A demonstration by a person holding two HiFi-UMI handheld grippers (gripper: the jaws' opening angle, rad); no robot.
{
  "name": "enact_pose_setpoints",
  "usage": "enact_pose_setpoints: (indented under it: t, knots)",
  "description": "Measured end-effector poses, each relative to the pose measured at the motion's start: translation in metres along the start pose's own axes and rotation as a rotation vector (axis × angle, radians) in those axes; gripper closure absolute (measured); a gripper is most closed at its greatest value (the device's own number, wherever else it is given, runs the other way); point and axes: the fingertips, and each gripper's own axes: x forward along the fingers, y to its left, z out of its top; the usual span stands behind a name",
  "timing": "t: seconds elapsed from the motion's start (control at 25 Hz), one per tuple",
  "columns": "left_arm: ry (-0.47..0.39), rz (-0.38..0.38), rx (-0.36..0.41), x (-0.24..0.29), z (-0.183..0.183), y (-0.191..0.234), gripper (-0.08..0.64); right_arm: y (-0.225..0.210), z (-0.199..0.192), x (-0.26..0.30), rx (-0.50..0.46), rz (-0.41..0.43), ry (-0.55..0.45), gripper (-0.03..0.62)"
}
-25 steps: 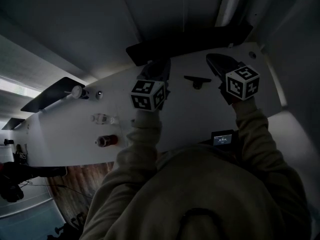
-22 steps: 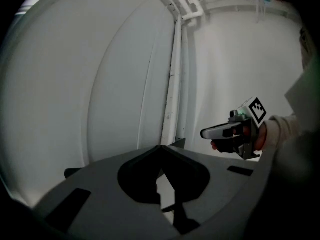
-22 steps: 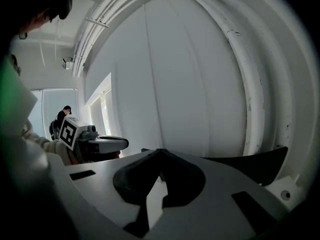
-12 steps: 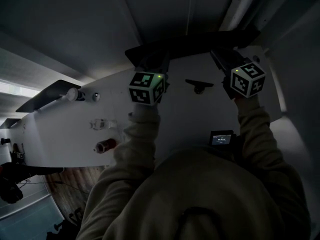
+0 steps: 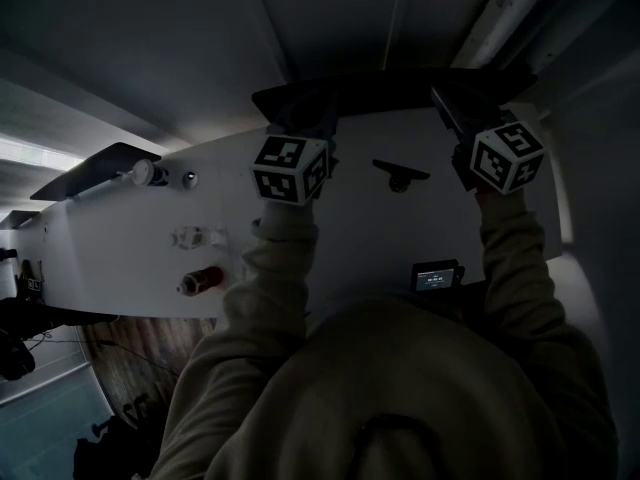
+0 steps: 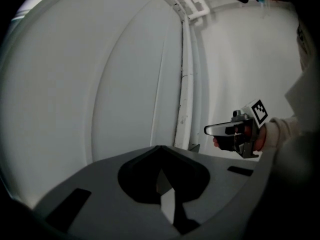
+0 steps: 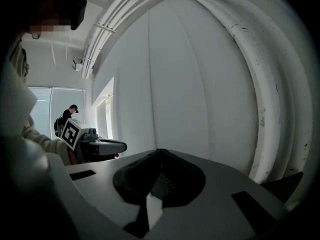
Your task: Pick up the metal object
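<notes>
Head view: the person stands at a white table (image 5: 370, 238) and holds both grippers up over its far side. The left gripper (image 5: 303, 128) and the right gripper (image 5: 455, 113) point away from the person towards a dark ledge (image 5: 390, 88) along the table's far edge. As far as the dim light shows, the metal object (image 5: 400, 173) is a dark T-shaped piece. It lies on the table between the two grippers, apart from both. Its long bar runs left to right across the picture and dips a little to the right. Its short stem points back towards the person. Well off to the left lie a rod with a round pale head (image 5: 140, 174), a clear item (image 5: 197, 236) and a reddish cylinder (image 5: 200, 281). A small lit screen (image 5: 436, 276) sits near the person's right sleeve.

Left gripper view: the left gripper's jaws meet at their tips with nothing between them. Beyond them is a white wall with an upright pipe (image 6: 186, 84). The right gripper shows at the right edge, level, in the person's hand (image 6: 260, 136).

Right gripper view: its jaws are also closed and empty. They face a white wall with thick pipes (image 7: 262, 94). The left gripper shows at the left. Far behind it another person (image 7: 67, 115) stands by a window (image 7: 42, 109).
</notes>
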Motion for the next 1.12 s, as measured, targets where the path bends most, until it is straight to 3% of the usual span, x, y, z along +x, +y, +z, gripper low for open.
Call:
enact_pose_setpoints:
  t: [0.36, 0.52, 1.12]
  knots:
    - [0.019, 0.031, 0.053, 0.002, -0.006, 0.0, 0.558, -0.007, -0.012, 0.005, 0.008, 0.022, 0.01, 0.572]
    - [0.022, 0.028, 0.002, 0.005, -0.017, -0.002, 0.558, -0.014, -0.022, 0.002, 0.023, 0.018, 0.03, 0.572]
    - [0.041, 0.011, -0.01, 0.016, -0.033, -0.008, 0.558, -0.016, -0.045, 0.006, 0.028, 0.035, 0.064, 0.572]
